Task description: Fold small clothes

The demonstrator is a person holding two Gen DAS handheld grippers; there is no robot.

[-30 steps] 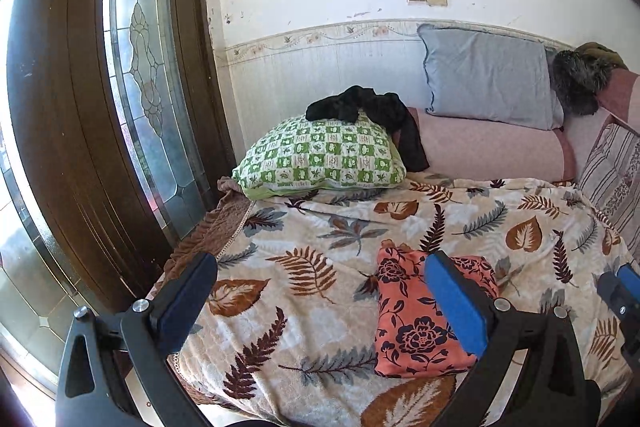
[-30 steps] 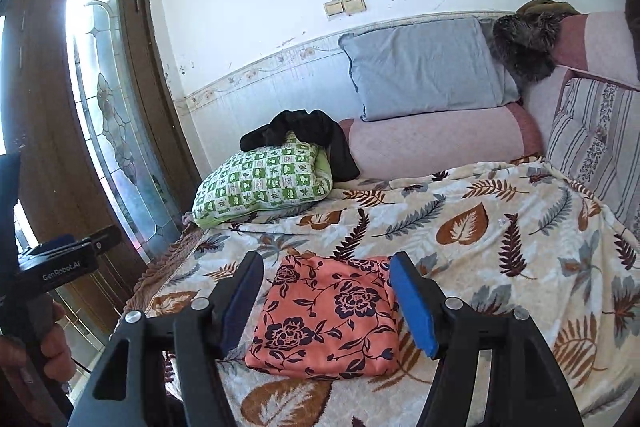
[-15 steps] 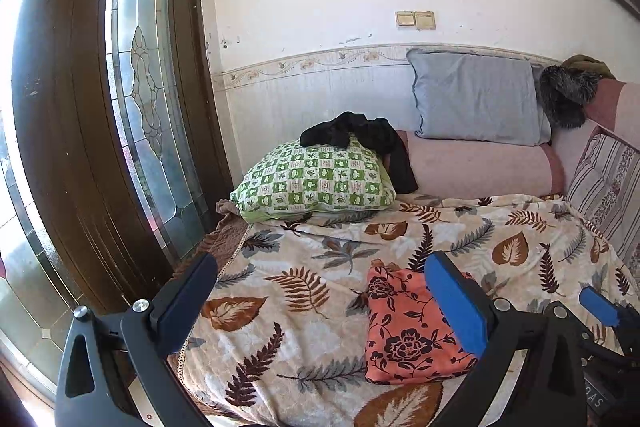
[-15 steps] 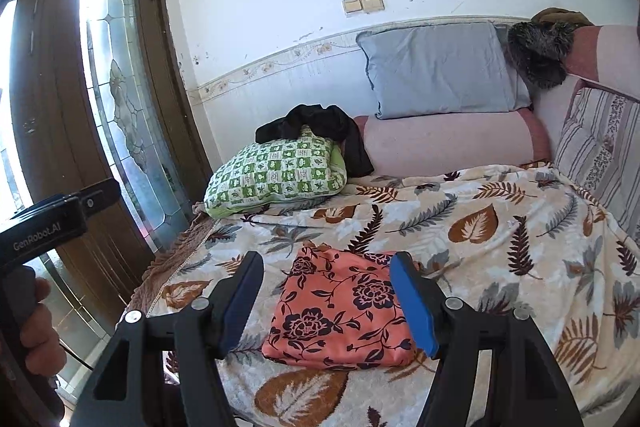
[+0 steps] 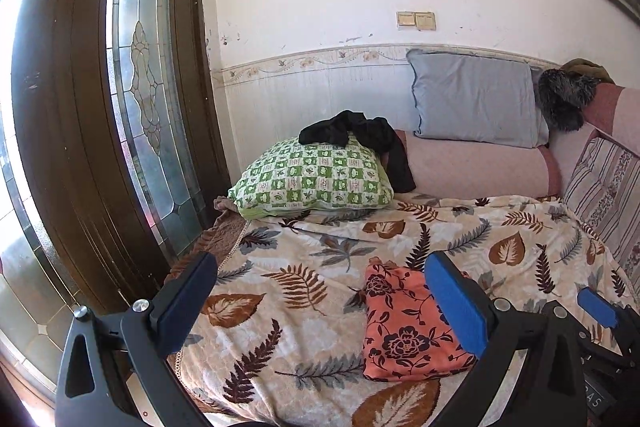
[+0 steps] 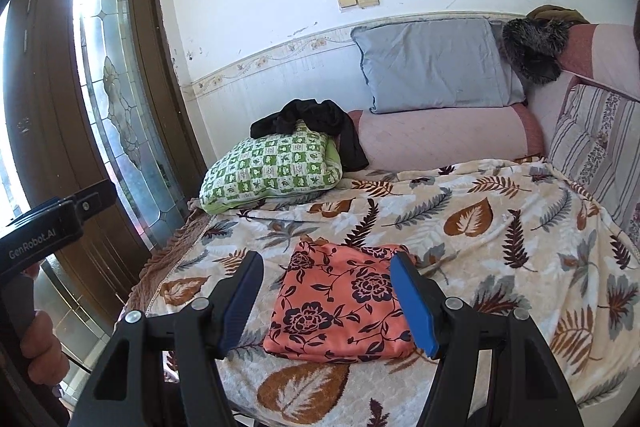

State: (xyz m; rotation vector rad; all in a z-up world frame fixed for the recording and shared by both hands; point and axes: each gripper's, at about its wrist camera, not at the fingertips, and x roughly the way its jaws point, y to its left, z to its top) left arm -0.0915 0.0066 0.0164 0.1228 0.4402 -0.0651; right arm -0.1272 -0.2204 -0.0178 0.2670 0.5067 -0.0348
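Note:
A folded orange cloth with dark flowers [image 6: 340, 303] lies flat on the leaf-print blanket [image 6: 500, 239] near the bed's front edge; in the left wrist view the same cloth [image 5: 404, 331] sits lower right. My right gripper [image 6: 326, 287] hovers above and short of it, open, nothing between its blue pads. My left gripper [image 5: 320, 291] is open too, held off the bed's left front corner, empty. A crumpled black garment [image 5: 360, 137] is draped over the green checked pillow [image 5: 316, 183]. The left gripper's body [image 6: 44, 233] and a hand show at the right view's left edge.
A grey pillow [image 6: 436, 67] leans on a pink bolster [image 6: 448, 139] against the wall. A striped cushion [image 6: 596, 143] and a dark furry item [image 6: 532, 47] fill the right corner. A wooden door with leaded glass [image 5: 148, 107] stands left of the bed.
Both views have pulled back and risen slightly, so the bed and the folded cloth look smaller. The cloth lies where it was. Neither gripper's jaws changed.

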